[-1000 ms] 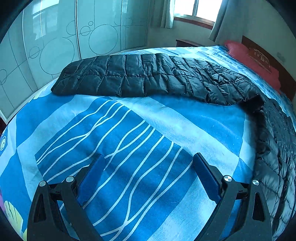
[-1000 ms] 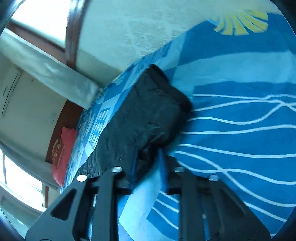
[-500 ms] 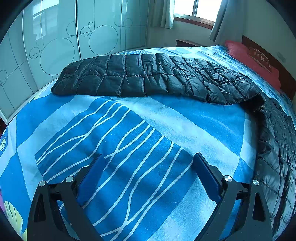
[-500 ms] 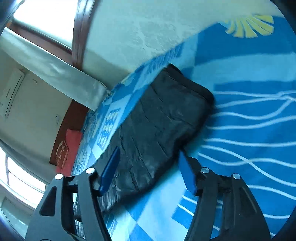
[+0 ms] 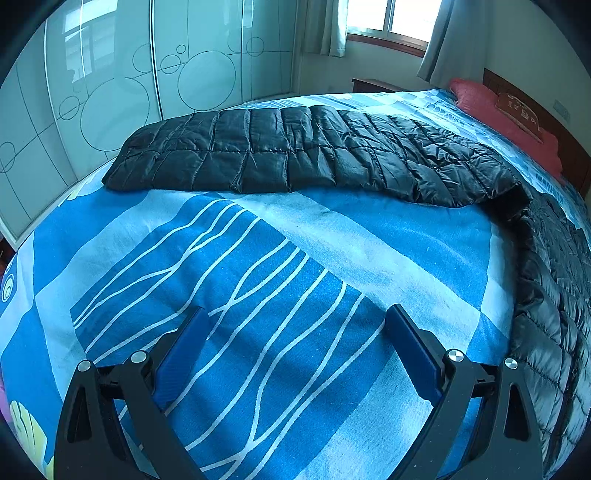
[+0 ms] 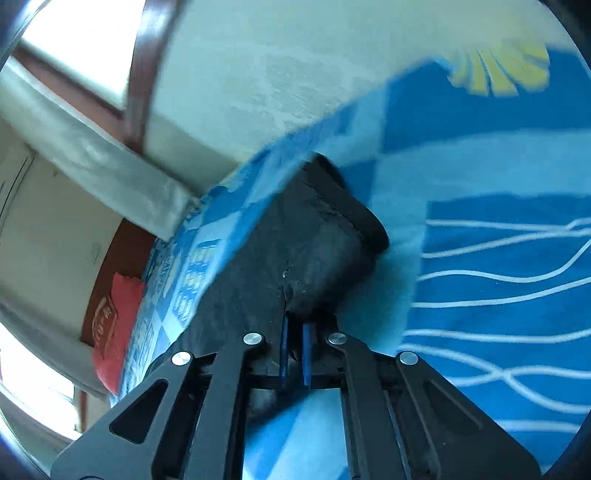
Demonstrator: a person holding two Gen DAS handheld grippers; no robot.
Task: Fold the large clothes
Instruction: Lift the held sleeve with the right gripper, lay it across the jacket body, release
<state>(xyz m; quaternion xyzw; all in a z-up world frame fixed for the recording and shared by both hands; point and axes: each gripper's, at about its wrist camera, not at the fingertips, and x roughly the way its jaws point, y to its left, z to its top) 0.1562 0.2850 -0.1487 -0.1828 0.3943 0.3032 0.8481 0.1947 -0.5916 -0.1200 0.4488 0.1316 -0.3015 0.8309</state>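
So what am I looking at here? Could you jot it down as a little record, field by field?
place: bed with a blue patterned bedspread
garment: black quilted jacket, spread along the far side
left gripper: open, empty, above bare bedspread
right gripper: jaws just closed, pinching the jacket's edge
pillow: red pillow at the headboard

Nothing is reading clearly: the red pillow [image 5: 517,110] at the far right is carrying gold characters, too blurred to make out.

Daylit window [image 5: 388,16], curtains [image 5: 439,40], circle-patterned wardrobe doors [image 5: 110,85].
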